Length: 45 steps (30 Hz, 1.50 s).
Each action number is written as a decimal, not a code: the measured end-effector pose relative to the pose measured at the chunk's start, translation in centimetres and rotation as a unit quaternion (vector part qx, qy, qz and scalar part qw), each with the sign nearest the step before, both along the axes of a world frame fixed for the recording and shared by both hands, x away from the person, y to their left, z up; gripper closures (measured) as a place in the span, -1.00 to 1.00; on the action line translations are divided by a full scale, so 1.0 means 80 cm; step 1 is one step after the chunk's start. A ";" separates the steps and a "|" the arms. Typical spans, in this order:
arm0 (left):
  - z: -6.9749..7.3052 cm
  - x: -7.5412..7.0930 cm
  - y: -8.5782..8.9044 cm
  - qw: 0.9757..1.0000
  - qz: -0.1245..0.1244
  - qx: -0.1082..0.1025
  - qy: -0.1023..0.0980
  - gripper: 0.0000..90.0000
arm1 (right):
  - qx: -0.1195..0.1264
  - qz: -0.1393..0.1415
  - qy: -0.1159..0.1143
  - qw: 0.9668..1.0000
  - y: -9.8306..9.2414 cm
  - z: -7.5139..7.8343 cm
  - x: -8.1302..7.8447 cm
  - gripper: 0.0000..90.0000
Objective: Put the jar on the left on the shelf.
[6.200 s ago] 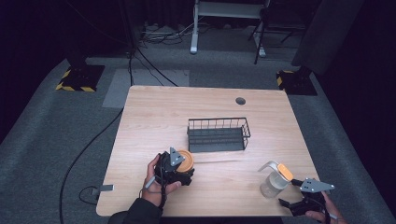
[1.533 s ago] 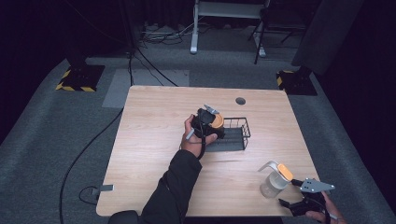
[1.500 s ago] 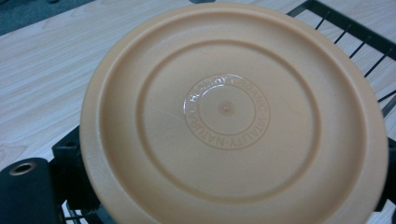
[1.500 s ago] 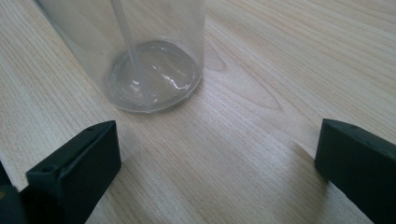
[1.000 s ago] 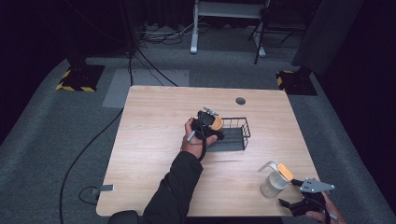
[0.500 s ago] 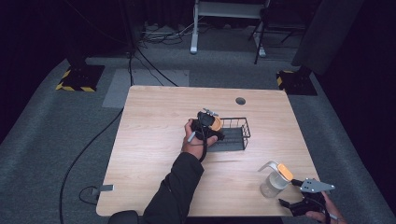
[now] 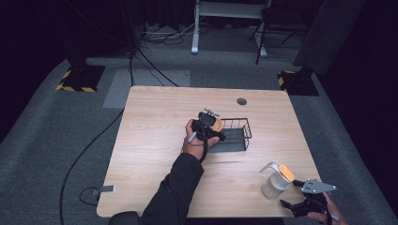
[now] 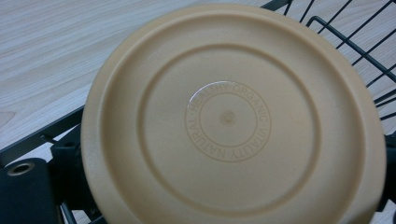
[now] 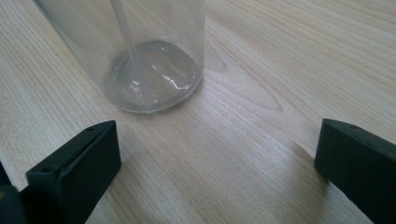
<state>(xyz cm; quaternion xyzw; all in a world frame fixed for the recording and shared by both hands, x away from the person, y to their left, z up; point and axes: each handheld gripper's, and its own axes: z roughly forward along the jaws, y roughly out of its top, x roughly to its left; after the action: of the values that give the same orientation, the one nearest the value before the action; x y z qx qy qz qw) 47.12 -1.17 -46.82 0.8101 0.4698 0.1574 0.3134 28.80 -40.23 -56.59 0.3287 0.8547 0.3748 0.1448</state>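
Observation:
My left gripper (image 7: 208, 126) is shut on a tan round plastic bowl (image 7: 216, 123) and holds it over the left end of a black wire basket (image 7: 238, 136). In the left gripper view the bowl's ringed underside (image 8: 229, 116) faces the camera, with raised lettering at its centre. The basket's wires (image 8: 345, 46) show behind it, and one black finger (image 8: 22, 191) shows at the lower left. Near the table's front right, my right gripper (image 7: 288, 194) rests open on the wood (image 9: 217, 140). A clear bottle (image 7: 274, 182) with an orange cap stands just beyond its jaws; its base (image 9: 149, 79) is apart from both.
The light wooden table (image 7: 155, 140) has a round cable hole (image 7: 241, 101) near its far edge. Beyond the table, cables and stand bases lie on the grey floor. The bottle stands close to the table's front edge.
My left gripper has carried the bowl from the front left of the table to the basket's left end, edging slightly lower over the last second. The right gripper and bottle have not moved.

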 end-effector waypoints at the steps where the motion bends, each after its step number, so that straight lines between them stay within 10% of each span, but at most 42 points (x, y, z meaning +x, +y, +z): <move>1: 0.000 0.000 0.000 1.000 -0.001 0.000 0.000 -0.81 | 0.000 0.000 0.000 1.000 0.000 0.000 0.000 -1.00; 29: 0.026 -0.014 0.008 0.998 -0.039 0.034 -0.032 -0.92 | 0.000 0.000 0.000 1.000 0.000 0.000 0.000 -1.00; 45: 0.034 -0.036 0.017 0.993 -0.074 0.078 -0.048 -0.93 | 0.000 0.000 0.000 1.000 0.000 0.000 0.000 -1.00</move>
<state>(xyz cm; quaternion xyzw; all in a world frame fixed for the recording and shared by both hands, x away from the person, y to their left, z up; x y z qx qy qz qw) 44.25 0.21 -44.08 0.8559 0.3796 0.2089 0.2824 28.78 -40.24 -56.60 0.3285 0.8548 0.3748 0.1448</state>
